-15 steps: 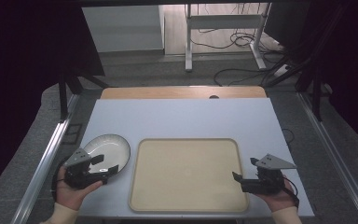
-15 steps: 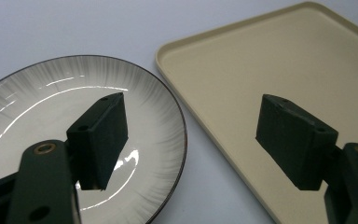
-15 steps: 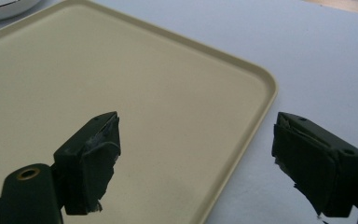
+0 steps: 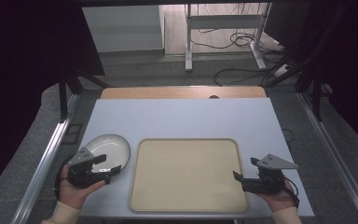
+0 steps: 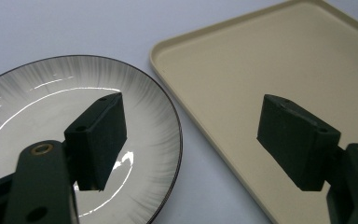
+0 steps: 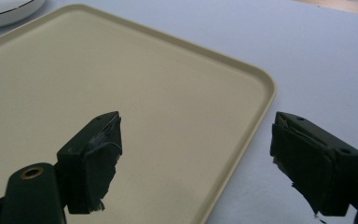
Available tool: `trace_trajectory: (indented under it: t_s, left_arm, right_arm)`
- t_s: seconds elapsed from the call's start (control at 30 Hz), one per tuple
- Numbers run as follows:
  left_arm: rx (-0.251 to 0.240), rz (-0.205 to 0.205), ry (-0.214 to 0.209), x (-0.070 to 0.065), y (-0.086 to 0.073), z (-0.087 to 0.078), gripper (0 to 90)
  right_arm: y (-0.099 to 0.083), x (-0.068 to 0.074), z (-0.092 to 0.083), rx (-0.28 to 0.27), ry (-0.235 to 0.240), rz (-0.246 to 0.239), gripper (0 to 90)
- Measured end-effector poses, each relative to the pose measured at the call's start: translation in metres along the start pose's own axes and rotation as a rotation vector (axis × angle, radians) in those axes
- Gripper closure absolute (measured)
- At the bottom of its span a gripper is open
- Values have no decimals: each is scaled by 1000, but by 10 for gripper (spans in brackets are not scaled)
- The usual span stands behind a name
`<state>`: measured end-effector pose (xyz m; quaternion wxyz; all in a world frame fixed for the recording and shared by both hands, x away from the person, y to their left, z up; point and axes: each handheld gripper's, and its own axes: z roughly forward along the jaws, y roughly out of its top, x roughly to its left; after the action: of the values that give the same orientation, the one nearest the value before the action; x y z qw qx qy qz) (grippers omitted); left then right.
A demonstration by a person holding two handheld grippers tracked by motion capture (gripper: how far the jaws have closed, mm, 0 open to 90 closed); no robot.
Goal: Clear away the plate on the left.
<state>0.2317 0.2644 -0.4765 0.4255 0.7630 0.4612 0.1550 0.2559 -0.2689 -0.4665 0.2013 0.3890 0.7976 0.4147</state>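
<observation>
A white plate point(image 4: 108, 147) with a thin dark rim lies at the table's front left, just left of a beige tray point(image 4: 186, 172) with nothing on it. My left gripper point(image 4: 114, 169) hovers at the plate's near right edge, open. In the left gripper view, one jaw of my left gripper point(image 5: 198, 135) stands over the plate point(image 5: 42, 107) and the other over the tray point(image 5: 270, 60). My right gripper point(image 4: 237, 176) is open at the tray's front right corner. In the right gripper view it point(image 6: 196, 158) straddles the tray's rim point(image 6: 261, 98), and the plate point(image 6: 4, 9) shows far off.
The pale table point(image 4: 182, 116) ends in a wooden strip point(image 4: 182, 92) at the far side. Metal rails point(image 4: 46, 158) run along both flanks. Cables point(image 4: 242, 70) and a stand's legs lie on the floor beyond.
</observation>
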Motion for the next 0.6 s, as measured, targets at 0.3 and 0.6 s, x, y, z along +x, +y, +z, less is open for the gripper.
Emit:
trace_trajectory:
  t_s: [0.3,0.6]
  left_arm:
    - [11,14,2,1,0,3,224]
    - [7,-4,12,4,-2,1,210]
  right_arm:
    - [-1,-2,2,0,-13,7,174]
    - [1,-1,5,-5,-18,9,177]
